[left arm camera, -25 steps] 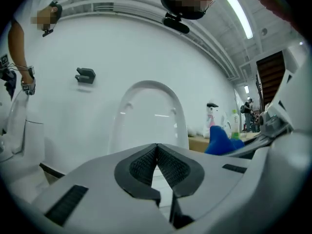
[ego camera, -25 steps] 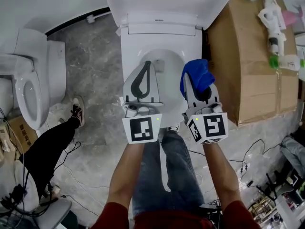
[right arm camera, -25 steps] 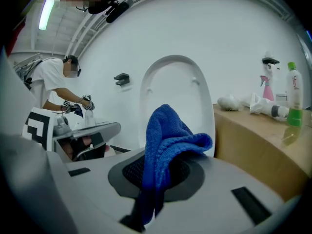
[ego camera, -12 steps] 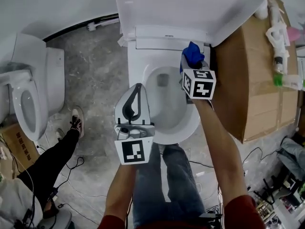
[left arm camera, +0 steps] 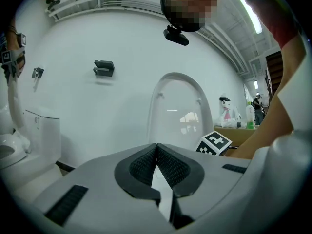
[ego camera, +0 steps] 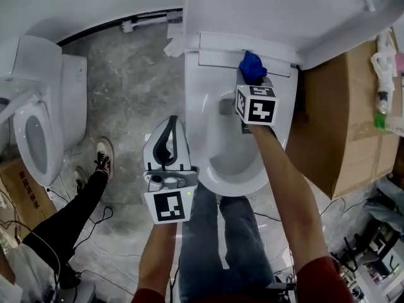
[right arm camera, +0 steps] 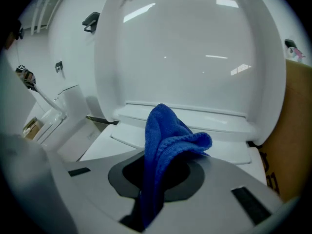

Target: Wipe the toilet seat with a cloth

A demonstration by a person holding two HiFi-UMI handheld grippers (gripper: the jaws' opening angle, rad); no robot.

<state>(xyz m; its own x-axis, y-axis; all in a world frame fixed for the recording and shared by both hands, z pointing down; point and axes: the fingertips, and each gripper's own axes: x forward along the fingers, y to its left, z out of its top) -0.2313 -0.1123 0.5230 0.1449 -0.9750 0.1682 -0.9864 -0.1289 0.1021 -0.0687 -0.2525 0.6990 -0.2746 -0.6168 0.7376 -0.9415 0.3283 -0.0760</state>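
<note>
A white toilet stands in front of me with its lid (ego camera: 284,11) raised. Its seat (ego camera: 196,115) rings the bowl below. My right gripper (ego camera: 251,74) is shut on a blue cloth (ego camera: 252,67) and reaches to the back of the seat, near the hinge. In the right gripper view the cloth (right arm camera: 163,145) bulges out between the jaws just short of the seat's rear (right arm camera: 195,126). My left gripper (ego camera: 169,128) hangs beside the bowl's left rim, shut and with nothing in it. Its pads (left arm camera: 170,167) meet at the tips in the left gripper view, facing the raised lid (left arm camera: 178,106).
A second toilet (ego camera: 38,115) stands at the left. A large cardboard box (ego camera: 350,137) sits right of the bowl, with spray bottles (ego camera: 382,81) on it. A person's dark-trousered leg and shoe (ego camera: 101,156) are on the marble floor at lower left. Cables lie near the bottom edges.
The right gripper carried the cloth from above the bowl's right side forward and down to the back of the seat. The left gripper drew back leftward, off the bowl.
</note>
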